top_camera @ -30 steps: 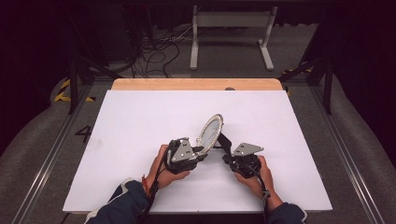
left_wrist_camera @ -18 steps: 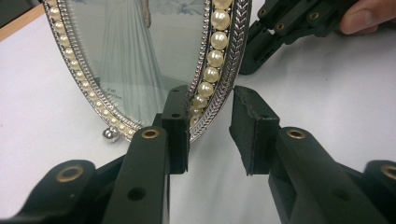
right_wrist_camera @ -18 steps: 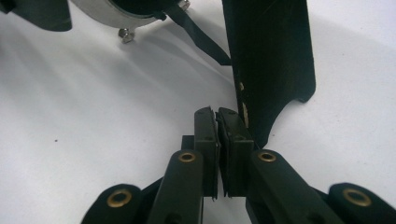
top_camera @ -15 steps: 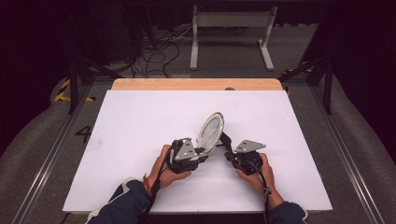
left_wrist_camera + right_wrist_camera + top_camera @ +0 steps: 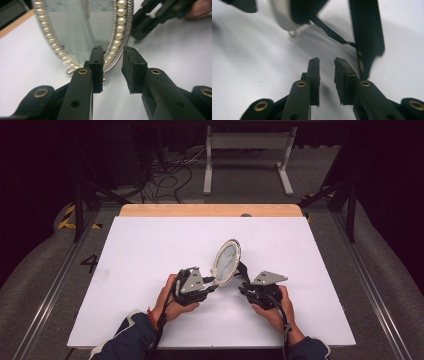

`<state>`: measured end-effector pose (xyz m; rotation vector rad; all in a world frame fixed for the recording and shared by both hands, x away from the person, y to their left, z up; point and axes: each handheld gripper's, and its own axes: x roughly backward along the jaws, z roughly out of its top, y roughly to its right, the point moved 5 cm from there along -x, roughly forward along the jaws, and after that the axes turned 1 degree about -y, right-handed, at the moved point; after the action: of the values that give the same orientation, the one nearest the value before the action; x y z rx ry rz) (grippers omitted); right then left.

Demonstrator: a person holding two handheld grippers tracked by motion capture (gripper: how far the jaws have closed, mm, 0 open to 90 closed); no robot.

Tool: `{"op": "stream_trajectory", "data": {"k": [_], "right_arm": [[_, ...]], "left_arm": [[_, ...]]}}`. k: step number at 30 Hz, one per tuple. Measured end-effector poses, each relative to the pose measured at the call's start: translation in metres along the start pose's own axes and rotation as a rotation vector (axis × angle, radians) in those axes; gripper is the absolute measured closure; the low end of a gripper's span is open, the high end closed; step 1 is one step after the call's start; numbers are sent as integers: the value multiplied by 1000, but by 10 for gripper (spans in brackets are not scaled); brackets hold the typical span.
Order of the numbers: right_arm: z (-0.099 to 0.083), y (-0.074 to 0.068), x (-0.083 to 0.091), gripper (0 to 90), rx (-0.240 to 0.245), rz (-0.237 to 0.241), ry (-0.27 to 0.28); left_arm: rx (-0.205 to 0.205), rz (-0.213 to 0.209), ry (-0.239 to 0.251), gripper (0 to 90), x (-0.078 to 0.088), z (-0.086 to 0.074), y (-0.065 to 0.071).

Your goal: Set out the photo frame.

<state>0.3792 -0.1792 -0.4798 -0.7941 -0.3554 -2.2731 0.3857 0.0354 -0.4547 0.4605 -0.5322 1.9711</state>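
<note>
Near the middle of the white table (image 5: 150, 250) the oval pearl-rimmed mirror (image 5: 226, 262) stands tilted on its black back stand (image 5: 367, 37), between our two grippers. Our right gripper (image 5: 326, 65) has just been opening, its jaws now apart with nothing between them, so we judge the stand released. Our left gripper (image 5: 112, 53) straddles the mirror's lower rim, jaws slightly apart; whether they pinch it we cannot tell.

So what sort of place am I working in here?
Probably a lab or recording studio rather than a home: a white-topped table set inside metal floor rails, loose cables on the grey floor behind, dark surroundings, and yellow-black hazard tape. The one household thing is a pearl-rimmed oval mirror.
</note>
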Motion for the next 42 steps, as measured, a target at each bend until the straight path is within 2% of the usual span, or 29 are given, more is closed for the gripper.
{"op": "stream_trajectory", "data": {"k": [4, 7, 9, 10, 13, 14, 15, 16, 18, 19, 23, 27, 35, 42], "right_arm": [[11, -18, 8, 662, 27, 40, 58], [15, -27, 11, 603, 55, 53, 85], [19, -31, 13, 569, 46, 51, 99], [20, -32, 13, 555, 36, 46, 102], [22, -33, 13, 521, 14, 37, 107], [23, -33, 12, 511, 6, 37, 110], [25, -34, 12, 503, -5, 40, 118], [27, -36, 11, 490, -9, 42, 129], [28, -38, 9, 480, -11, 45, 137], [29, -39, 7, 473, -12, 42, 136], [31, -40, 0, 453, -28, 31, 128], [34, -40, -5, 428, -47, 37, 133], [37, -41, -19, 408, -87, 28, 126], [43, -40, -30, 423, -140, 6, 166]], "left_arm": [[16, 15, -13, 618, 16, -9, -6], [-11, 33, -28, 552, 27, -14, -5], [-16, 55, -34, 508, 35, -18, -4], [-19, 75, -39, 445, 38, -21, -4], [-10, 79, -45, 420, 45, -27, -4], [-2, 84, -42, 420, 48, -31, -5], [8, 95, -41, 390, 51, -34, -5], [36, 107, -27, 332, 55, -39, -6], [67, 110, -19, 297, 58, -45, -5], [68, 108, -20, 277, 60, -47, -5], [77, 117, -26, 249, 65, -54, -1], [92, 128, -60, 237, 70, -66, 4], [103, 146, -88, 211, 72, -72, 7], [110, 150, -93, 210, 75, -77, 8]]}}
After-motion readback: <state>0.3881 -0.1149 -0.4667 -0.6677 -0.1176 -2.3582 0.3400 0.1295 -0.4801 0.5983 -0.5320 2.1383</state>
